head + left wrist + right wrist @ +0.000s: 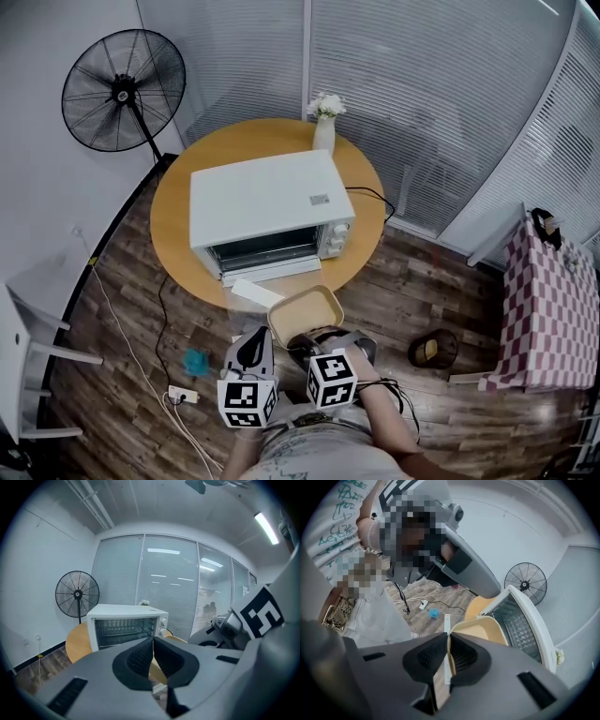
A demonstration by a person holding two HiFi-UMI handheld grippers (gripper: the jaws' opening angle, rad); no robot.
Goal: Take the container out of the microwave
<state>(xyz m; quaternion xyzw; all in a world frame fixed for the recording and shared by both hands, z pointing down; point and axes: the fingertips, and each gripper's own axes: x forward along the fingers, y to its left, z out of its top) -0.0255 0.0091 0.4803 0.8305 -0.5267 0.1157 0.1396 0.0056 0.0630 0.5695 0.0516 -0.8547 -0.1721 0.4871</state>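
A beige rectangular container (305, 312) hangs in the air just off the near edge of the round wooden table (178, 211), in front of the white microwave (267, 202). The microwave's door (257, 292) is folded down and its cavity (123, 631) holds only wire racks. My left gripper (265, 332) is shut on the container's left rim; that rim shows as a thin beige edge (158, 668) between the pads of the left gripper (153, 642). My right gripper (307, 339) is shut on the near rim, and the right gripper (448, 637) pinches the wall of the container (485, 629).
A standing fan (122, 89) is at the back left and a vase of flowers (324, 122) on the table behind the microwave. A power strip (182, 396) and a blue object (195, 361) lie on the floor. At right stand a basket (433, 349) and a checkered-cloth table (544, 309).
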